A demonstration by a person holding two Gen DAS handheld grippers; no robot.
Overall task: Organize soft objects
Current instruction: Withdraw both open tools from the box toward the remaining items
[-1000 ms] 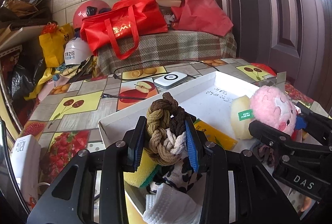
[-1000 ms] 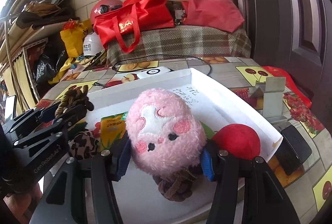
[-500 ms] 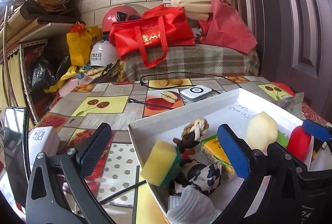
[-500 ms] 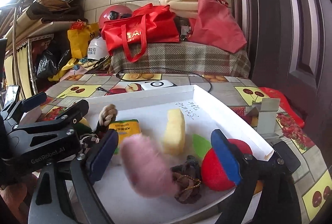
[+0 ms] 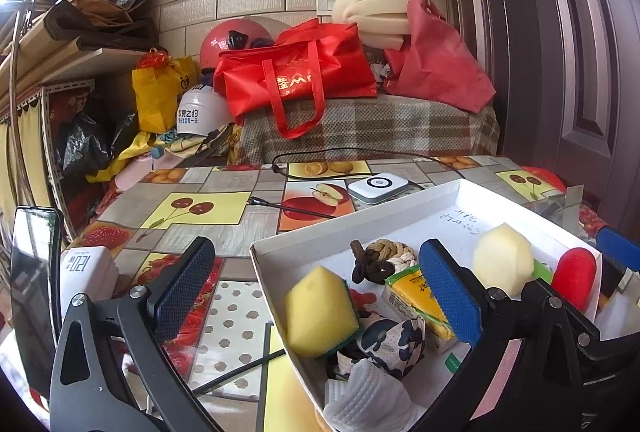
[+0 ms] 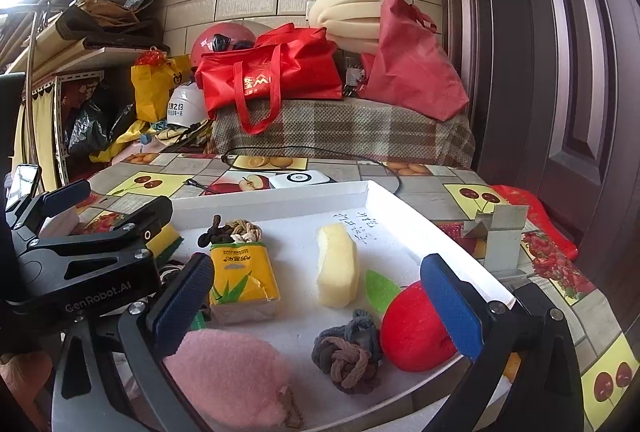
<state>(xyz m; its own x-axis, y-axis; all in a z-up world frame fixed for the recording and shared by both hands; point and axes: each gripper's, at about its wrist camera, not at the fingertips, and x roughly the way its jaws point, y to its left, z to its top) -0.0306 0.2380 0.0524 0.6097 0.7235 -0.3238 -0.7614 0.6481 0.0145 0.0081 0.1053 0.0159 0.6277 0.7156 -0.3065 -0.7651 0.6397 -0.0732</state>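
Left wrist view: left gripper (image 5: 316, 296) has jaws wide apart, nothing clamped. It sits low at the near-left corner of the white tray (image 5: 352, 222); one pad hangs outside over the fruit-print tablecloth (image 5: 200, 208), the other inside the tray. Between the pads lie the yellow sponge (image 5: 320, 312), a spotted cloth (image 5: 394, 338) and a white cloth (image 5: 368, 396), none touched. The brown braided knot (image 5: 380, 256) rests further in, beside the yellow tissue pack (image 5: 416, 292). Pale foam block (image 5: 502, 264) and red ball (image 5: 574, 282) are toward the tray's far-right side.

Right wrist view: right gripper (image 6: 316, 304) jaws are opening, now near full spread, w/ nothing pressed by the pads. The pink plush (image 6: 232, 372) lies on the tray floor just below the left-hand pad, at the near edge. The grey knot (image 6: 346, 352) sits between the pads, free; the red ball is against the right-hand pad's side, maybe touching, can't tell.

Step, as I judge it: release stage, items lying in the tray, both tools empty. All soft things seen are already inside, so task looks near done. Next move prob. calls for lifting both tools clear w/o snagging the plush or cloths, then checking the table for leftovers.
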